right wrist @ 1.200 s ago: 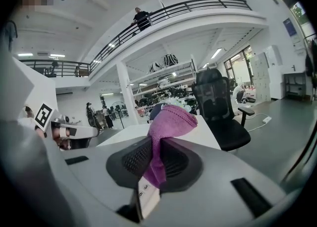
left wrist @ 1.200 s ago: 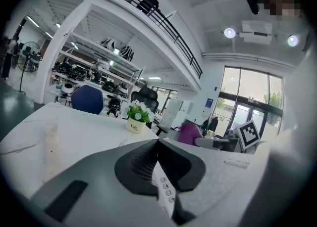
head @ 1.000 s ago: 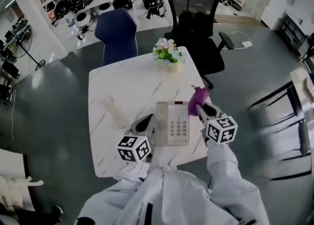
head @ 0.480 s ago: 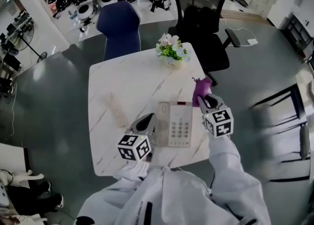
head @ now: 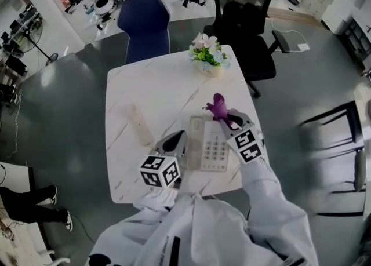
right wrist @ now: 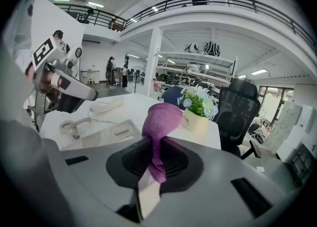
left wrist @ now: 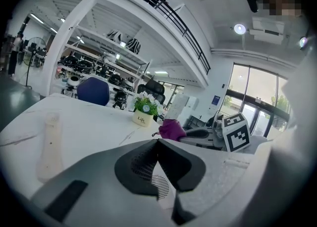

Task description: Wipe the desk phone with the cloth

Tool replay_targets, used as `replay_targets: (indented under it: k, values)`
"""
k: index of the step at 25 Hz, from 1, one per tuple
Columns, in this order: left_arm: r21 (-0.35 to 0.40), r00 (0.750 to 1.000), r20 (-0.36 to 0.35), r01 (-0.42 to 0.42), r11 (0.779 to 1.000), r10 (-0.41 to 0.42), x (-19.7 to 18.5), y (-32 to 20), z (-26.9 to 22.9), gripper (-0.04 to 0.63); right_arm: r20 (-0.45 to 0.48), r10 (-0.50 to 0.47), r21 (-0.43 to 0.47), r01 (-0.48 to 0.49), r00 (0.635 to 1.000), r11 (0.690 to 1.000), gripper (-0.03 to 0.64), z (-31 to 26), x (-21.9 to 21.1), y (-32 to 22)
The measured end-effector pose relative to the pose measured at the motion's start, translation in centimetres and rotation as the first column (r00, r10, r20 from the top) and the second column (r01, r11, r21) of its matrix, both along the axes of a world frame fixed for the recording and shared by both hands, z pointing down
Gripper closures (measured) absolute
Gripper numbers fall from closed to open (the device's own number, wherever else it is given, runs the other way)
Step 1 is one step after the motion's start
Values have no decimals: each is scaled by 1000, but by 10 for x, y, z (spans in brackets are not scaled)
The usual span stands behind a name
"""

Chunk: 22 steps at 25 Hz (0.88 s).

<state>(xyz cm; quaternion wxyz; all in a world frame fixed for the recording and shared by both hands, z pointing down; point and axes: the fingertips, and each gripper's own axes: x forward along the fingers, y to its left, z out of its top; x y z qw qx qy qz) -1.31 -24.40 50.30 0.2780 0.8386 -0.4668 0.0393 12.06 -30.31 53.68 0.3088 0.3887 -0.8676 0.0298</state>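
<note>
A white desk phone lies on the marble table near its front edge. Its handset is off the hook to the left, joined by a coiled cord. My right gripper is shut on a purple cloth, which bunches up between the jaws above the phone's far right corner. In the right gripper view the cloth hangs over the phone. My left gripper rests shut against the phone's left edge with nothing between its jaws.
A small pot of flowers stands at the table's far right corner. A blue chair and a black office chair sit behind the table. The table's front edge is just below the grippers.
My right gripper has carried the purple cloth left, from beside the phone's right side to over its far right corner. The left gripper has stayed by the phone's left edge.
</note>
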Motion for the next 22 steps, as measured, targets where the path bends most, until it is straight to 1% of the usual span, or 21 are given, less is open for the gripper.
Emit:
replay_targets:
  k: [9,22]
  values:
    - [-4,1000,-3,-1,1000,1,0,7,0,597,-18,-24,-30,24,1000,999,586,9,-5,11]
    - [-5,1000,-8,-1,1000,1,-3,19,1,597,-38,-30,-57,28,999,998,586,20,-10,25]
